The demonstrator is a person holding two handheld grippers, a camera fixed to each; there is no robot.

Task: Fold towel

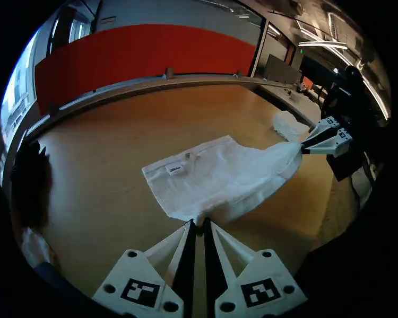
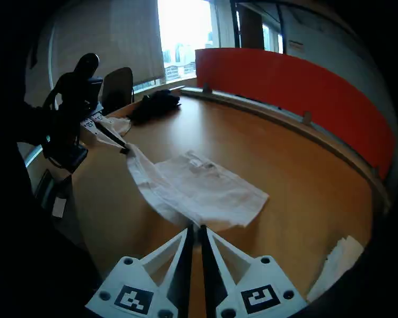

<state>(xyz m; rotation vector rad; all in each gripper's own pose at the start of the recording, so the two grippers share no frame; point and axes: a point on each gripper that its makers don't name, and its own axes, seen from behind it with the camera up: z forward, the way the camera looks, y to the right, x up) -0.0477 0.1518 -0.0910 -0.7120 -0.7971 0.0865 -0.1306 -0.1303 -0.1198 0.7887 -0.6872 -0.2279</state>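
A white towel (image 1: 220,177) lies partly flat on the wooden table, a small label on its far part. At the bottom of the left gripper view, my left gripper (image 1: 199,222) is shut on the towel's near corner. Farther right in that view, my right gripper (image 1: 305,149) pinches another corner and holds it lifted off the table. In the right gripper view the towel (image 2: 199,191) spreads ahead of my right gripper (image 2: 195,229), whose fingers are pressed together on its near edge. The left gripper (image 2: 123,149) shows at the left, gripping the raised, stretched corner.
A red divider panel (image 1: 146,53) runs along the table's far edge (image 1: 146,85). Other white cloths lie near the table edges (image 1: 288,125) (image 2: 339,259). A dark bag (image 2: 156,103) and a chair (image 2: 117,87) stand by the window. A person's dark sleeve (image 2: 66,122) holds the far gripper.
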